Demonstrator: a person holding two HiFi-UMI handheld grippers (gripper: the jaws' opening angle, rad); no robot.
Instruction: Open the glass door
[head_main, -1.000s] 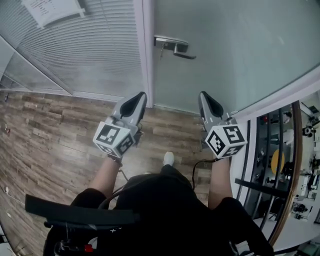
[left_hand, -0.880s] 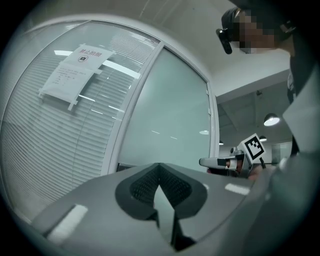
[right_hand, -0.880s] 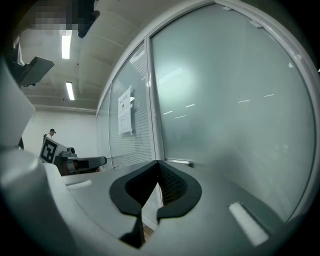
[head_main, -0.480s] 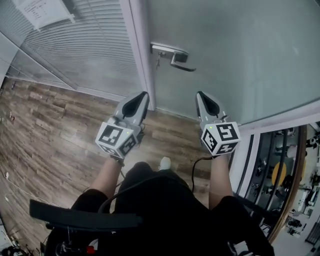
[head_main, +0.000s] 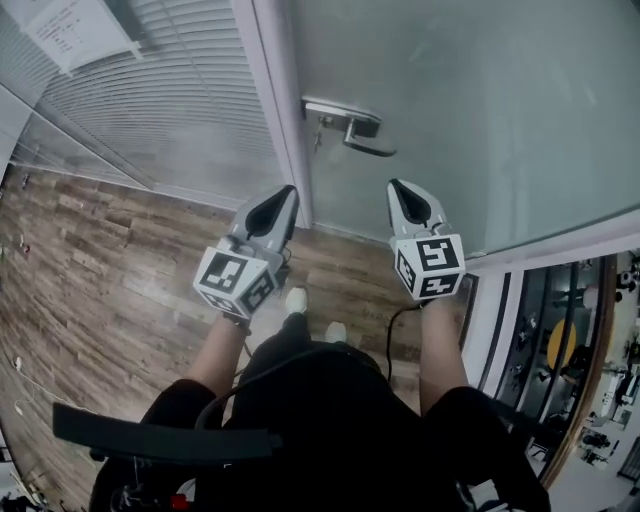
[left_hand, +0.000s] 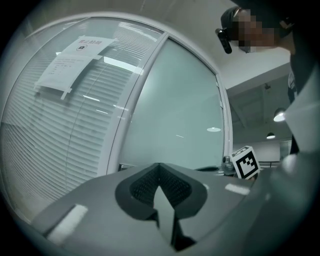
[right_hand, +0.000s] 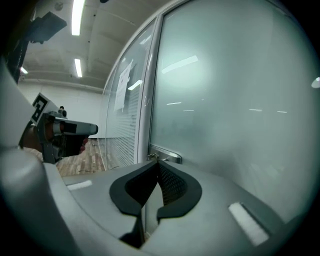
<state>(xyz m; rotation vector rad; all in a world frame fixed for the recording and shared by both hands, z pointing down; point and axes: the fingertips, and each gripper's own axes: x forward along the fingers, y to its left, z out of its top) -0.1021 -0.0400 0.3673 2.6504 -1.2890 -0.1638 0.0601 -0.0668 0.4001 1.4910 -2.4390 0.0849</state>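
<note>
Head view: glass door (head_main: 480, 120) looks closed against frame (head_main: 275, 110). Handle (head_main: 358, 130) level, untouched, ahead of right tool (head_main: 397, 190), well apart from it. Left tool (head_main: 285, 195) points at frame.
Left tool view: jaws clenched together, nothing between; door pane ahead.
Right tool view: jaws clenched, empty; handle (right_hand: 167, 157) beyond tips, no contact.
Judgement: only approach under way; reaching handle, pressing it and swinging door all remain.

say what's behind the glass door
The door is frosted, so only a plain grey-green pane with light reflections shows. Whatever lies behind it is hidden. The handle is on this side, near the frame.
</note>
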